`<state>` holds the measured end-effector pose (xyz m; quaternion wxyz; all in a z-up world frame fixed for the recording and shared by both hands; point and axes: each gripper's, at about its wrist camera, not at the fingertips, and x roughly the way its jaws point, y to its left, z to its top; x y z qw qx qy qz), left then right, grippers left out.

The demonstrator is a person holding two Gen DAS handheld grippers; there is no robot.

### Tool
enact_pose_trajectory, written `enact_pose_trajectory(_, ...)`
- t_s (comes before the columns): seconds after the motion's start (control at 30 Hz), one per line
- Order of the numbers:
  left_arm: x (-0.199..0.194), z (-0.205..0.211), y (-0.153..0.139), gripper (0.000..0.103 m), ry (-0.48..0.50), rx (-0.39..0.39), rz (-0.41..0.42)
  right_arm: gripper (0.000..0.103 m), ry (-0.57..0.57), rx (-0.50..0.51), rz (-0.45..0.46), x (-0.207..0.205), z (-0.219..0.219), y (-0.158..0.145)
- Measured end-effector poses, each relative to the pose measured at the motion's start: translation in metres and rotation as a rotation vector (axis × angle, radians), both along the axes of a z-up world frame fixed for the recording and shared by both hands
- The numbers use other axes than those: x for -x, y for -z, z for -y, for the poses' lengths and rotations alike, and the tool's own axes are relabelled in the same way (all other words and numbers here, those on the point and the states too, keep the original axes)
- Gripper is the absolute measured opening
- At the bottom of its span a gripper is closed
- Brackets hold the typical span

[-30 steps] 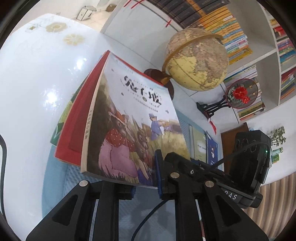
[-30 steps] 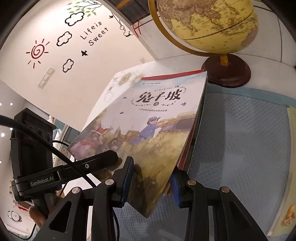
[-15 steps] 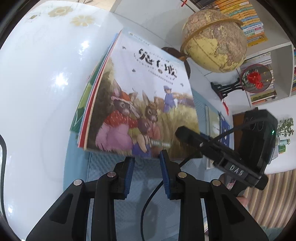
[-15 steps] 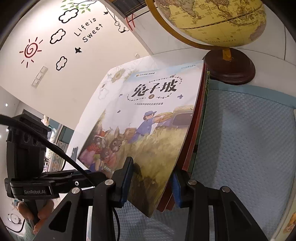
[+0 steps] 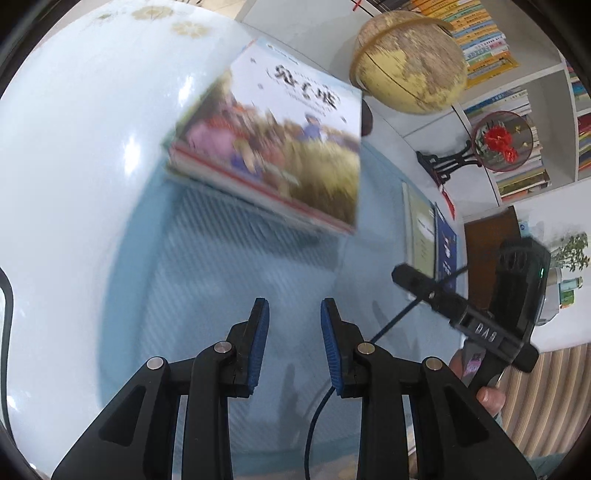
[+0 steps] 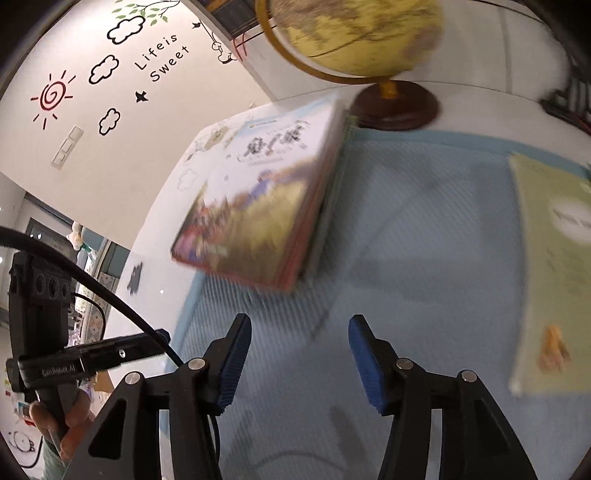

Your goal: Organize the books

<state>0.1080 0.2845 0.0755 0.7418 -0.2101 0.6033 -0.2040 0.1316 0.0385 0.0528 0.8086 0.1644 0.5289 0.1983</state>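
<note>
Books [image 5: 280,147] lie in a stack on the far left part of the blue mat [image 5: 229,302], the top cover showing rabbits in a yellow field under a pale sky with a dark title; both my views blur it, so I cannot read the title; red and green edges show beneath that top cover; the stack's far end reaches past the mat onto the white table [image 5: 66,155]. My left gripper [image 5: 293,341] hangs over bare mat on the near side of the stack, its blue pads a narrow gap apart with nothing between them. My right gripper [image 6: 299,360] is also over bare mat, its jaws opening, clearly wider than the left pair, and nothing sits between them. A globe [image 6: 354,33] on a dark round base stands just behind the stack; a pale green book [image 6: 554,266] lies flat on the mat's right side, well apart from the stack; a dark blue book [image 5: 445,243] lies just beside it.
</note>
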Motion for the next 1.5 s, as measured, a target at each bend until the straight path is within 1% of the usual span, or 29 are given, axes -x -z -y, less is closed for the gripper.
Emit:
enact_pose_trajectory(0.1,0.028,0.022,-0.006,0.026,-0.014,-0.007,0.014,0.053,0.005,0.062,-0.004,0.033,0.025,0.003)
enact_pose_trajectory(0.17,0.050,0.045,-0.013,0.026,-0.015,-0.037,0.032,0.053,0.012,0.091,-0.008,0.055,0.043,0.005)
enact_pose_trajectory(0.23,0.070,0.068,-0.022,0.026,-0.024,-0.066,0.059,0.053,0.016,0.094,-0.005,0.076,0.068,0.004)
enact_pose_trajectory(0.4,0.124,0.129,-0.058,0.026,-0.077,-0.130,0.176,0.054,0.012,0.104,0.045,0.136,0.137,-0.016)
enact_pose_trajectory(0.5,0.160,0.179,-0.084,0.026,-0.080,-0.168,0.265,0.054,0.033,0.135,0.088,0.173,0.181,-0.034)
enact_pose_trajectory(0.57,0.184,0.204,-0.099,0.026,-0.088,-0.195,0.326,0.061,0.069,0.155,0.142,0.204,0.214,-0.049)
enact_pose_trajectory(0.6,0.195,0.214,-0.105,0.026,-0.094,-0.202,0.350,0.068,0.092,0.168,0.168,0.219,0.229,-0.055)
enact_pose_trajectory(0.63,0.207,0.223,-0.112,0.027,-0.100,-0.200,0.372,0.071,0.115,0.178,0.189,0.234,0.244,-0.060)
enact_pose_trajectory(0.67,0.217,0.230,-0.118,0.031,-0.107,-0.197,0.390,0.071,0.134,0.176,0.203,0.248,0.258,-0.065)
enact_pose_trajectory(0.73,0.232,0.240,-0.126,0.034,-0.120,-0.201,0.417,0.071,0.154,0.167,0.206,0.267,0.277,-0.069)
enact_pose_trajectory(0.8,0.248,0.249,-0.136,0.040,-0.112,-0.218,0.446,0.071,0.183,0.168,0.201,0.280,0.291,-0.072)
enact_pose_trajectory(0.83,0.256,0.252,-0.140,0.043,-0.105,-0.228,0.458,0.071,0.203,0.170,0.196,0.286,0.296,-0.072)
enact_pose_trajectory(0.87,0.263,0.255,-0.143,0.050,-0.102,-0.238,0.470,0.071,0.229,0.165,0.186,0.292,0.301,-0.071)
enact_pose_trajectory(0.9,0.268,0.256,-0.147,0.061,-0.101,-0.248,0.486,0.071,0.262,0.145,0.169,0.298,0.309,-0.068)
enact_pose_trajectory(0.97,0.276,0.254,-0.154,0.069,-0.107,-0.238,0.520,0.071,0.302,0.103,0.138,0.307,0.317,-0.064)
enact_pose_trajectory(1.03,0.287,0.253,-0.160,0.069,-0.104,-0.233,0.550,0.071,0.331,0.071,0.105,0.314,0.323,-0.059)
enact_pose_trajectory(1.1,0.294,0.251,-0.165,0.069,-0.100,-0.269,0.577,0.071,0.356,0.076,0.092,0.320,0.322,-0.058)
enact_pose_trajectory(1.17,0.299,0.243,-0.170,0.069,-0.103,-0.312,0.583,0.071,0.386,0.088,0.077,0.324,0.319,-0.059)
enact_pose_trajectory(1.27,0.311,0.221,-0.177,0.069,-0.129,-0.322,0.589,0.072,0.414,0.096,0.044,0.326,0.308,-0.059)
enact_pose_trajectory(1.4,0.327,0.188,-0.180,0.069,-0.180,-0.364,0.589,0.072,0.393,0.122,0.005,0.329,0.276,-0.048)
enact_pose_trajectory(1.5,0.337,0.172,-0.178,0.069,-0.174,-0.372,0.601,0.072,0.358,0.132,-0.003,0.340,0.249,-0.041)
